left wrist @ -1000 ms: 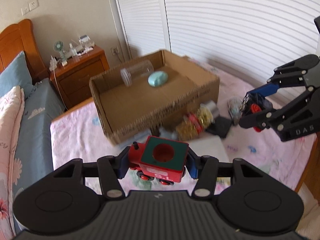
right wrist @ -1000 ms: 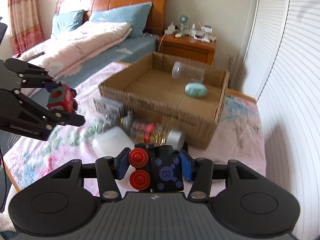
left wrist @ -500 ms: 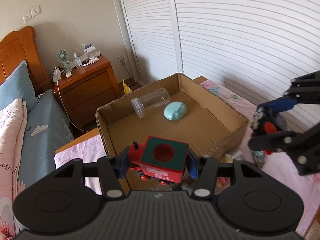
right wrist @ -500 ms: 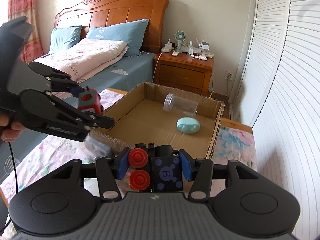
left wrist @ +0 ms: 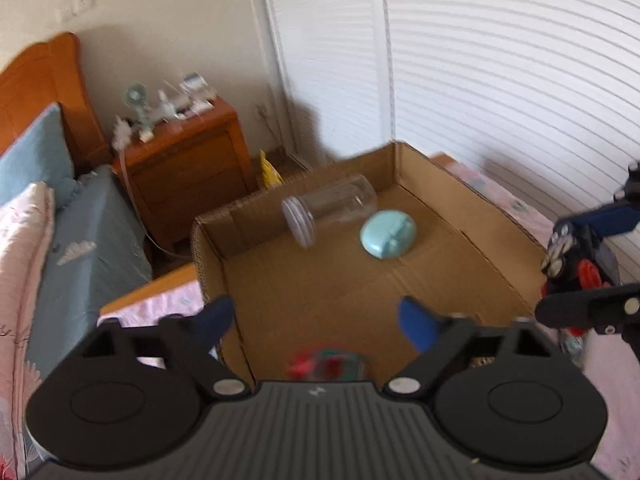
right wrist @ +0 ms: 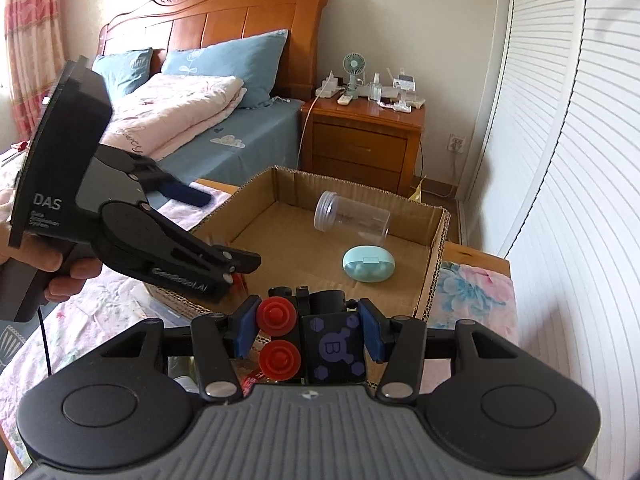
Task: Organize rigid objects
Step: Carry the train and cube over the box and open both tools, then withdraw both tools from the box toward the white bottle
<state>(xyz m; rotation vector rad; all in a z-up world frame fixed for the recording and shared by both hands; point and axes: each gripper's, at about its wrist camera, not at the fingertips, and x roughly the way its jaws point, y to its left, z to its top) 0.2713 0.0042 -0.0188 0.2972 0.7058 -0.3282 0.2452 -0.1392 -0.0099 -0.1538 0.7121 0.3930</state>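
Note:
My left gripper (left wrist: 316, 322) hangs over the near end of the cardboard box (left wrist: 208, 236). Its jaws are opening and the blue pads touch nothing. The red toy train (left wrist: 328, 364) is a blur just below them, free of the pads, over the box floor. Further in lie a clear plastic jar (left wrist: 328, 208) on its side and a teal oval case (left wrist: 388, 234). My right gripper (right wrist: 310, 328) is shut on a black toy car with red wheels (right wrist: 332, 346) above the box's (right wrist: 438, 248) near wall. The right wrist view also shows the left gripper (right wrist: 224, 228), held by a hand.
The box sits on a pink floral cover (right wrist: 472, 284) with the wooden nightstand (right wrist: 360, 140) just behind it. White louvred doors (left wrist: 500, 80) fill the right side. A bed with blue pillows (right wrist: 224, 60) lies to the left. Loose items (right wrist: 180, 376) show below the right gripper.
The left jaws have spread apart and the red train has dropped out of them toward the box floor. Both grippers have come forward over the box. The right still grips the black car.

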